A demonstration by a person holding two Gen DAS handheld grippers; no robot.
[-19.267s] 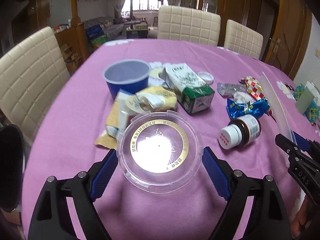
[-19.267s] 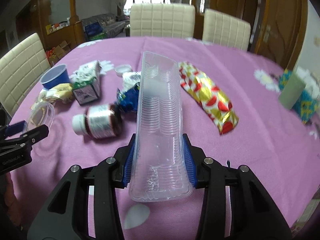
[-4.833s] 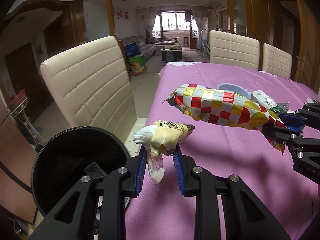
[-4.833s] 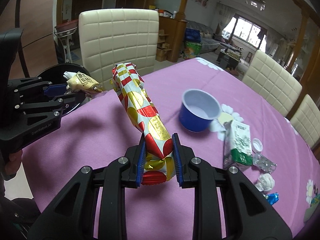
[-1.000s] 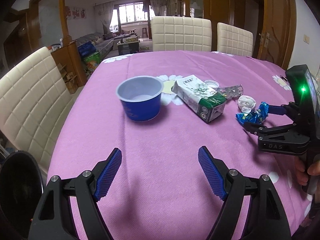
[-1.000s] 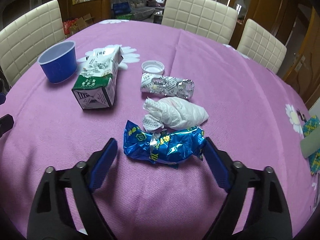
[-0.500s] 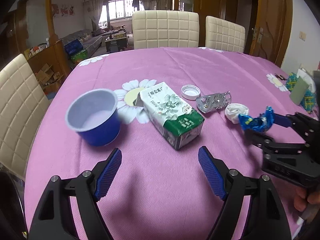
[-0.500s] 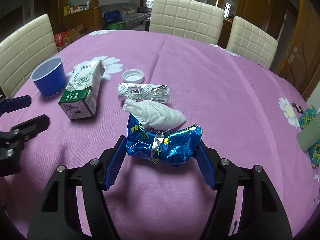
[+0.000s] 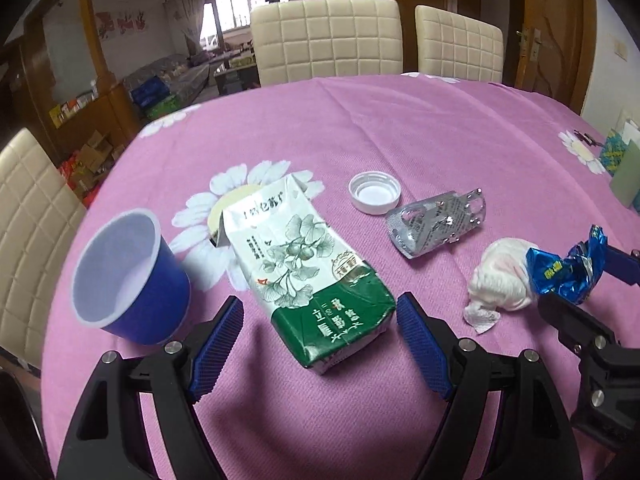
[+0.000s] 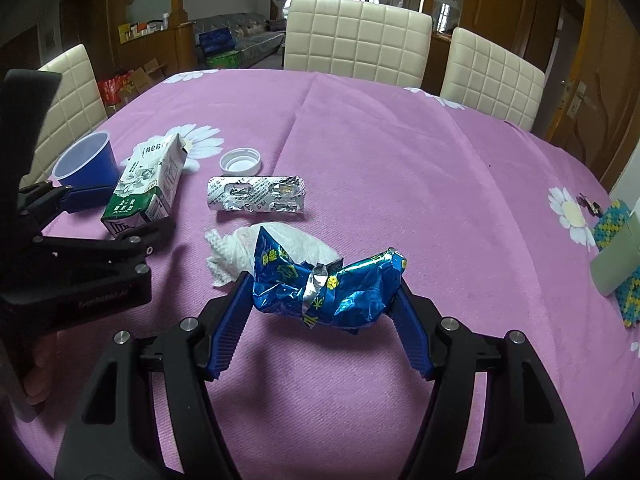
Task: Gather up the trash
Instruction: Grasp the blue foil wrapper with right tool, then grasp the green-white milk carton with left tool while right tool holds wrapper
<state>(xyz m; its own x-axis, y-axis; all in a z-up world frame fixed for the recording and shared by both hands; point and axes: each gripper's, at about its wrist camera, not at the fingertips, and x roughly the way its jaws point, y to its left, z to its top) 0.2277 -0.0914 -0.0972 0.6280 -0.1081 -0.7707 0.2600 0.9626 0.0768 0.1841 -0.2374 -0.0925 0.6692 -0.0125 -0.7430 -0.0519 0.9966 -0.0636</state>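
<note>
On the pink tabletop (image 10: 400, 152), toward its left edge, five bits of trash remain to collect: a blue cup (image 9: 128, 276), a green-and-white carton (image 9: 308, 280), a white cap (image 9: 374, 193), a foil blister pack (image 10: 256, 194) and a crumpled tissue (image 9: 502, 280). A blue wrapper (image 10: 328, 288) is pinched end to end in the right gripper (image 10: 324, 300), seemingly lifted clear. Angled downward, the left gripper (image 9: 320, 340) hangs with jaws wide, straddling the carton's near end without pressing it. No bin is in view.
</note>
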